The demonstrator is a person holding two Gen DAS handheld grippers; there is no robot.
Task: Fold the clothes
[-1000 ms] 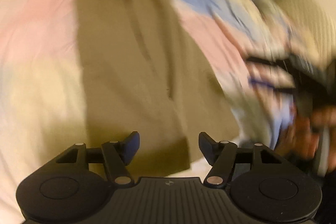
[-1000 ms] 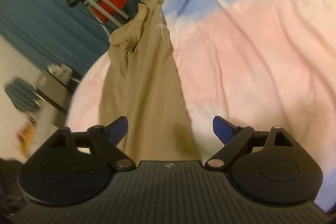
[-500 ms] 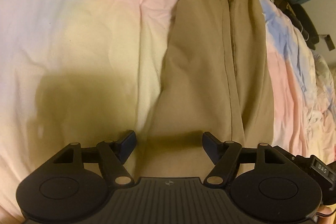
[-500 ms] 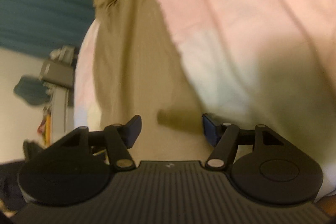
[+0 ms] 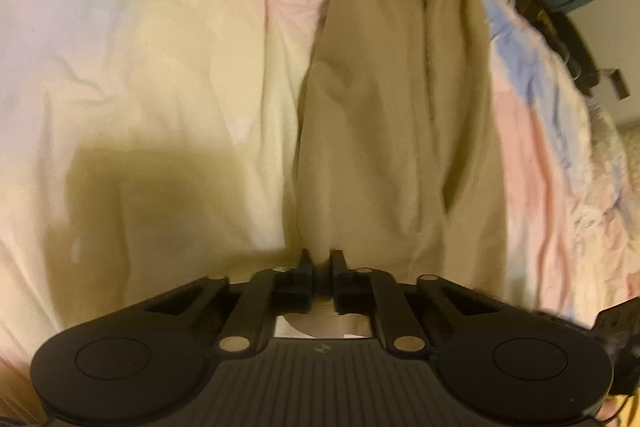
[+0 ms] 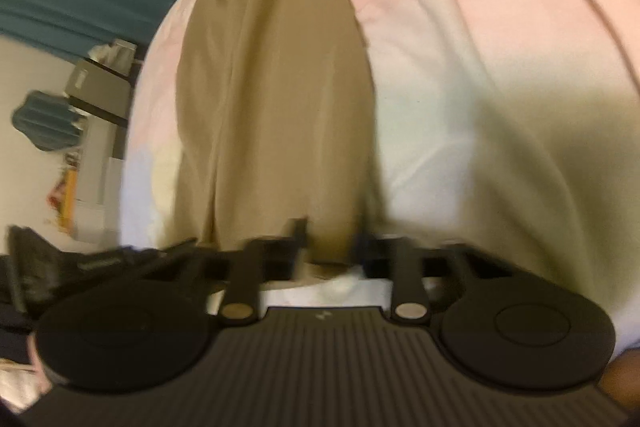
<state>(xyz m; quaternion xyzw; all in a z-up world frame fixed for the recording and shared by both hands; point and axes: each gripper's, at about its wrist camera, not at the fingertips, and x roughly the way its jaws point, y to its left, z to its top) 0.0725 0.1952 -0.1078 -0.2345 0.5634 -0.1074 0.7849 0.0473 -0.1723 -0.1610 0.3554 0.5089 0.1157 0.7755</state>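
Trousers (image 5: 396,131), khaki, lie stretched along the bed (image 5: 160,67), running forward from both claws. Half a second ago both claws stood apart; now the left claw (image 5: 320,261) is clamped on the near hem and the right claw (image 6: 330,239) has narrowed around it, blurred. Lifting the hem for a fold looks possible.

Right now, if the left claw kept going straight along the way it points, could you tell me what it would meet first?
The left claw is already pinched on the near hem of the khaki trousers, so it would meet that fabric at once, lying on the pastel bedsheet.
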